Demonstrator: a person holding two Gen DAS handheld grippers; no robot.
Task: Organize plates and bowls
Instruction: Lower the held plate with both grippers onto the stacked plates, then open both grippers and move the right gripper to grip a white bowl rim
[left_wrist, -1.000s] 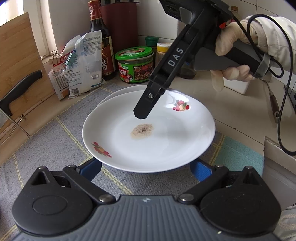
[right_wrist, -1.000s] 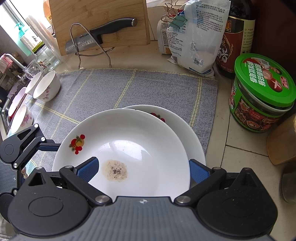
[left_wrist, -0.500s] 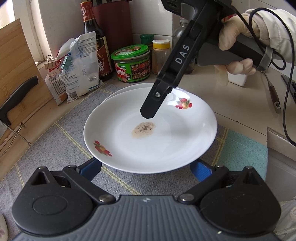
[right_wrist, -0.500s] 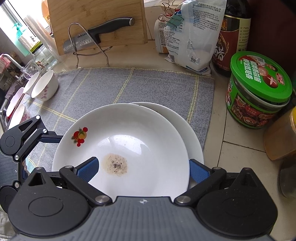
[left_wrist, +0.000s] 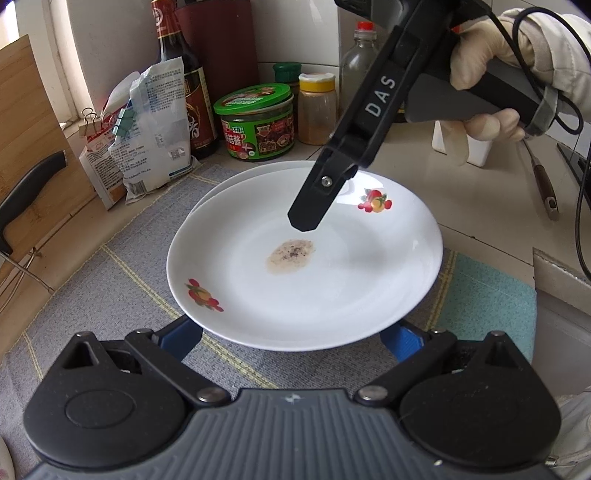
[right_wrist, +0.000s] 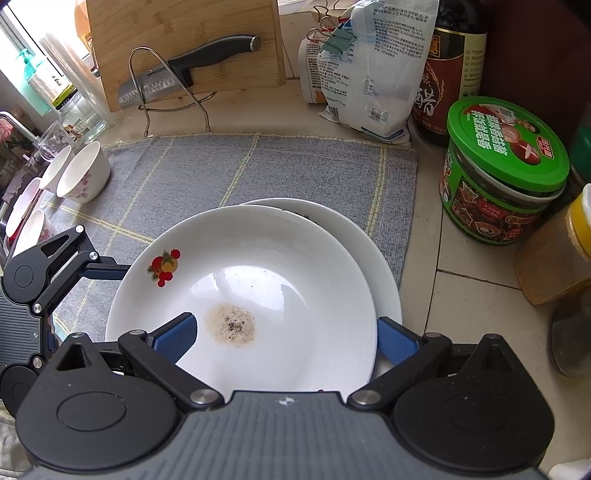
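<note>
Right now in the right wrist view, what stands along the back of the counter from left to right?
Cutting board with the knife on its rack → clipped white bag → dark sauce bottle → green-lidded jar → yellow-capped spice jar.

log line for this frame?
top plate: stained, on second plate | left gripper: open under rim | right gripper: open over plate

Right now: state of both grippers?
Left gripper: open, fingers spread under the top plate, not clamped.
Right gripper: open, one finger over that plate, holding nothing.
</note>
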